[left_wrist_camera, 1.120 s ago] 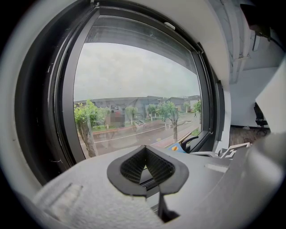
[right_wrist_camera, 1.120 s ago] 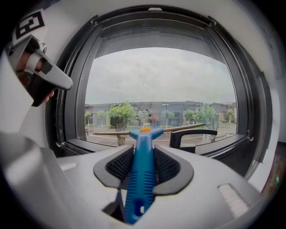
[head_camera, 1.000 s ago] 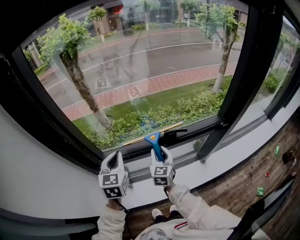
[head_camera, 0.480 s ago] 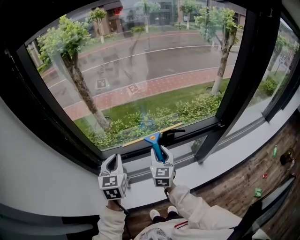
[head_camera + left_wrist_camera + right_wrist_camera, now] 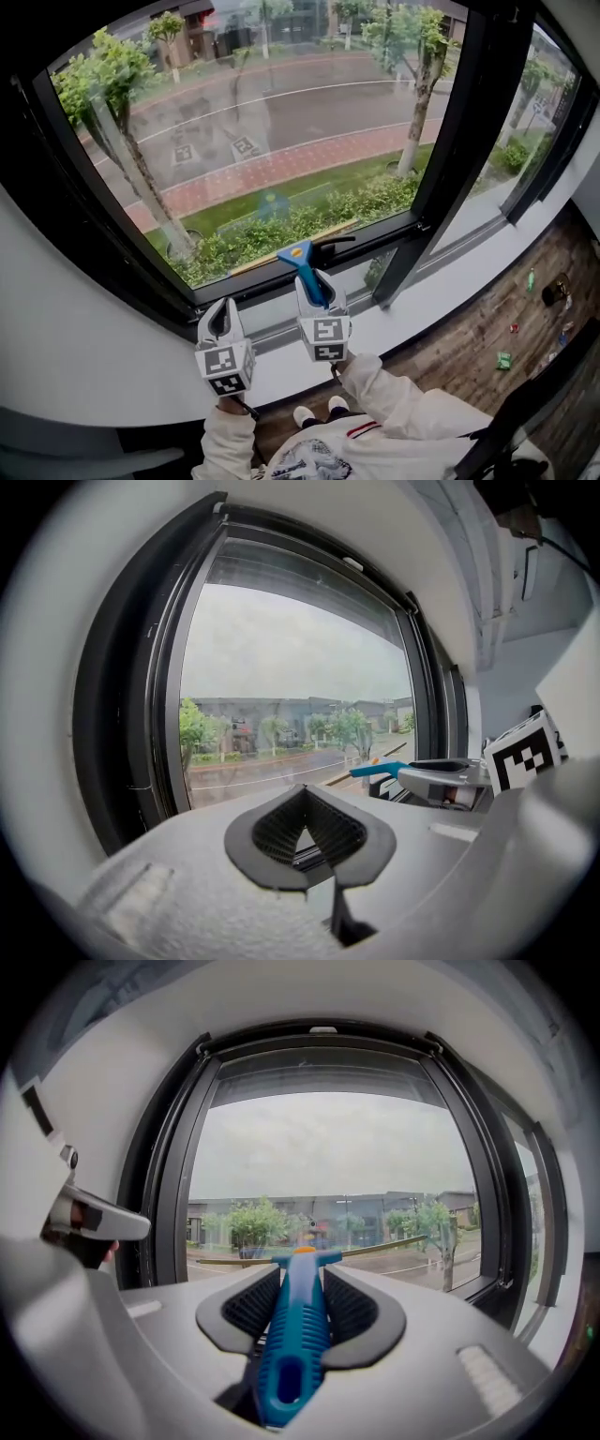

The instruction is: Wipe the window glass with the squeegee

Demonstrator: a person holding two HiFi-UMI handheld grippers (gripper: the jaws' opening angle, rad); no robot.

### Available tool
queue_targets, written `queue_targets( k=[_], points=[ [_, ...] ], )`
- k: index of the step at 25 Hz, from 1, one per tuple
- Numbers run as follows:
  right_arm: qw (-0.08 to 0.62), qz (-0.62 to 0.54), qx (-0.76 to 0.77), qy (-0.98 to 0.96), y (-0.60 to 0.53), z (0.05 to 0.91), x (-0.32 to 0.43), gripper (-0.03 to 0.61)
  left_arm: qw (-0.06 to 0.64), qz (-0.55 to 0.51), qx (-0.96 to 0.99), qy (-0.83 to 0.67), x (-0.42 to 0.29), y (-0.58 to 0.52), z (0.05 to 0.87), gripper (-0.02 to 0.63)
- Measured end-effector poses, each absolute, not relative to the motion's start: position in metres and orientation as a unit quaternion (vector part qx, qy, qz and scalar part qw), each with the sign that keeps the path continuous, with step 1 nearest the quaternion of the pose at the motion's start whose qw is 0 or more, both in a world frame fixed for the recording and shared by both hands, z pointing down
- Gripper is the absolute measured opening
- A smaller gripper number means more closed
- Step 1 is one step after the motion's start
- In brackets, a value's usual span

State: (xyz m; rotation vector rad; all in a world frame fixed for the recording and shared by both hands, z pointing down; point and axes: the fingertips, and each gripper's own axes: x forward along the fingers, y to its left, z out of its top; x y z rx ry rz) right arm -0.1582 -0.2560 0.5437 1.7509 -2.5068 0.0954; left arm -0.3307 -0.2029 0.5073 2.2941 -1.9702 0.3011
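Note:
In the head view the blue-handled squeegee point(image 5: 302, 264) points up at the window glass point(image 5: 281, 131), its pale blade lying slantwise along the bottom edge of the pane. My right gripper point(image 5: 314, 281) is shut on the squeegee's handle point(image 5: 295, 1335), and the blade point(image 5: 375, 1249) spans the glass ahead of the right gripper point(image 5: 302, 1283). My left gripper point(image 5: 222, 307) is to its left, below the sill, shut with nothing in it. In the left gripper view, the left gripper point(image 5: 303, 799) faces the pane, with the squeegee point(image 5: 375, 769) to its right.
A black window frame surrounds the pane, with a thick black mullion point(image 5: 450, 141) on the right and a black handle point(image 5: 339, 246) at the bottom rail. A white sill point(image 5: 431, 295) runs below. Wooden floor point(image 5: 525, 328) with small items lies at the right.
The head view has swung, so the window frame sits further left. The squeegee stays at the bottom of the glass, and both grippers keep their state.

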Motion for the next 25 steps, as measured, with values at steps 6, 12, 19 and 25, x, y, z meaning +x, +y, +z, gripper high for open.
queue_targets(
  k=[6,12,19,25],
  points=[
    [0.022,0.023,0.580,-0.814,-0.226,0.512,-0.147,0.146,0.039,0.081,0.769,-0.633,-0.330,-0.186,0.510,0.002],
    [0.015,0.013,0.573,-0.819,-0.186,0.490,-0.113,0.146,0.032,0.063,0.776,-0.626,-0.316,-0.165,0.506,0.002],
    [0.002,0.023,0.556,-0.831,-0.127,0.481,-0.038,0.146,0.021,0.059,0.771,-0.633,-0.257,-0.111,0.497,0.002],
    [-0.011,0.035,0.530,-0.847,-0.063,0.484,0.055,0.146,0.027,0.066,0.763,-0.643,-0.151,-0.040,0.512,0.002]
  ],
)
